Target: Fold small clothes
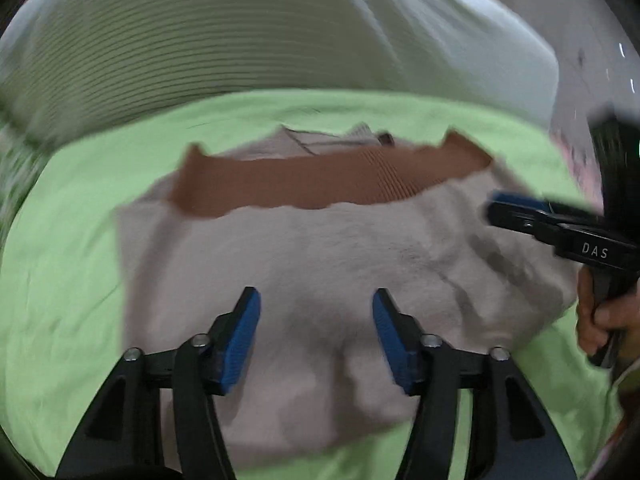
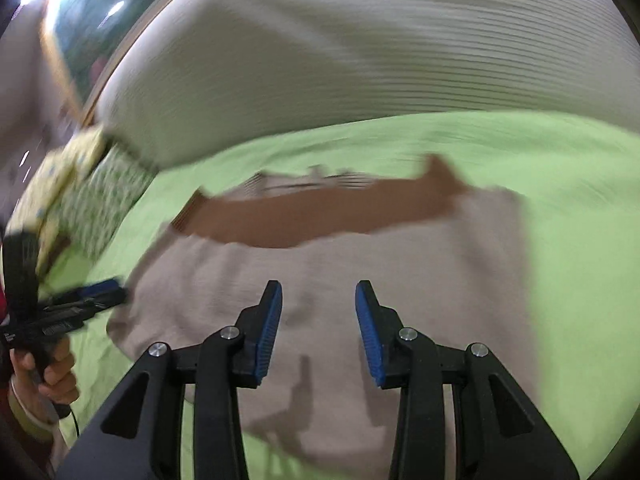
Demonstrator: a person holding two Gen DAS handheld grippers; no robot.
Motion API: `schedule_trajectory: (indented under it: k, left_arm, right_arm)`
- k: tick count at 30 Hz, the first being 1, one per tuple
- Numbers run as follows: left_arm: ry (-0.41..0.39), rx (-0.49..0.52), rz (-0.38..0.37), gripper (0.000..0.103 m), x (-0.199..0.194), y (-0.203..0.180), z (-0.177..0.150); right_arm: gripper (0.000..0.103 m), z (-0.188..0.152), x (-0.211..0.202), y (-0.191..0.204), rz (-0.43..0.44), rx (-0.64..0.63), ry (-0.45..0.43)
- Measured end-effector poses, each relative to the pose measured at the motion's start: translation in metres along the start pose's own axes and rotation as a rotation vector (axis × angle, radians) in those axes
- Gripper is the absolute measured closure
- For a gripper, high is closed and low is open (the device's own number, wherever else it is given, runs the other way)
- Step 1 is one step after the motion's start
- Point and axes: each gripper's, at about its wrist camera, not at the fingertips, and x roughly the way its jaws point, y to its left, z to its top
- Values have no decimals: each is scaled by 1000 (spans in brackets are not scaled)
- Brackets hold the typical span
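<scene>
A small beige garment (image 1: 312, 264) with a brown ribbed band (image 1: 320, 184) along its far edge lies on a light green sheet (image 1: 64, 264). It also shows in the right wrist view (image 2: 360, 256), with the brown band (image 2: 320, 212). My left gripper (image 1: 316, 332) is open and empty, just above the garment's near part. My right gripper (image 2: 319, 324) is open and empty, above the garment's middle. The right gripper (image 1: 520, 212) shows at the right of the left wrist view. The left gripper (image 2: 92, 296) shows at the left of the right wrist view.
A large ribbed white pillow (image 1: 200, 32) lies beyond the green sheet and also shows in the right wrist view (image 2: 360, 48). A green-and-yellow patterned cloth (image 2: 80, 200) lies at the left. Both views are blurred by motion.
</scene>
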Motion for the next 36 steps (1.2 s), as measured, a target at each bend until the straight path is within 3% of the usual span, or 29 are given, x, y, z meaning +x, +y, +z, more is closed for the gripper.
schedule_trajectory:
  k: [4,7,10,12,14,16,17,18,19,21,24,27,30,33,34,36]
  left_arm:
    - [50,2,82,43,51,14,29]
    - [57,-24,158,41,80,47,44]
    - [8,-84,143,36,91,83,51]
    - [-46,-122,187,40,91,100,49]
    - [-76,-184,131,48,88,116,43]
    - [-101,-232,125,58,82,128,38]
    - [-106,-239,123,59,77,130,36]
    - [-109,-238,137,59,72,129,34]
    - [-108,-234,165,59,67,128,32]
    - [-107,-256,232,41,47,127,24]
    - [-121,-304,148,38,19,121,8]
    - [-94,-288,86,35,-5,98,-16]
    - [-37,-218,95,31,-7,71,-42]
    - [72,-202,187,31,12,72,-67]
    - [88,-220,175,31,13,79,-75]
    - [64,-237,127,31,0,88,-87]
  right_arm:
    - [54,15,56,0,-9,-113,110]
    - [55,25,81,-29,-122,-129,116]
    - [57,35,78,-70,-128,-39,27]
    - [57,39,66,-104,-135,105,-58]
    - [56,38,56,-131,-161,230,-107]
    - [56,33,42,-157,-197,378,-150]
    - [56,31,37,-165,-184,420,-164]
    - [52,30,33,-166,-240,433,-154]
    - [52,30,30,-166,-294,424,-136]
    - [52,26,18,-156,-324,381,-131]
    - [49,17,-5,-136,-260,363,-168]
    - [40,2,-17,-101,-174,334,-162]
    - [27,-19,-20,-60,-135,241,-106]
    - [27,-50,-5,-31,-289,93,9]
    - [27,-61,-2,-30,-357,60,54]
    - [27,-77,-10,-39,-409,47,90]
